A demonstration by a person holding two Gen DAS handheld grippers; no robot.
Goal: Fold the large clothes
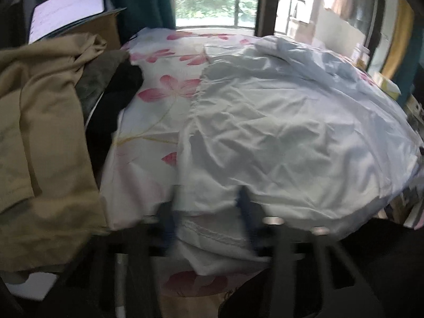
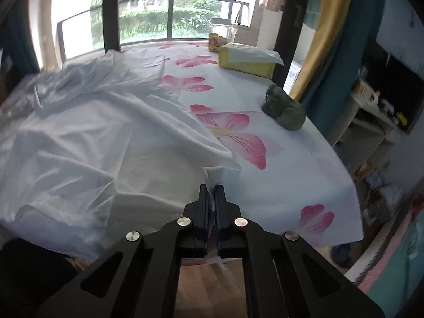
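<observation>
White shirt [image 2: 87, 132] crumpled on floral cloth [image 2: 278, 164].
Right gripper [image 2: 211, 189] pinches its thin, creased hem at lower centre; left gripper [image 1: 209, 212] blurred, fingers wide around the hem.

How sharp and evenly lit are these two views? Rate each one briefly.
Left wrist view: motion-blurred, worst on the left gripper, whose open fingers smear over the white garment; the window glares. Right wrist view: sharper, the right gripper crisp, shut on the garment's corner; strong backlight, fisheye bending at the edges.
</observation>
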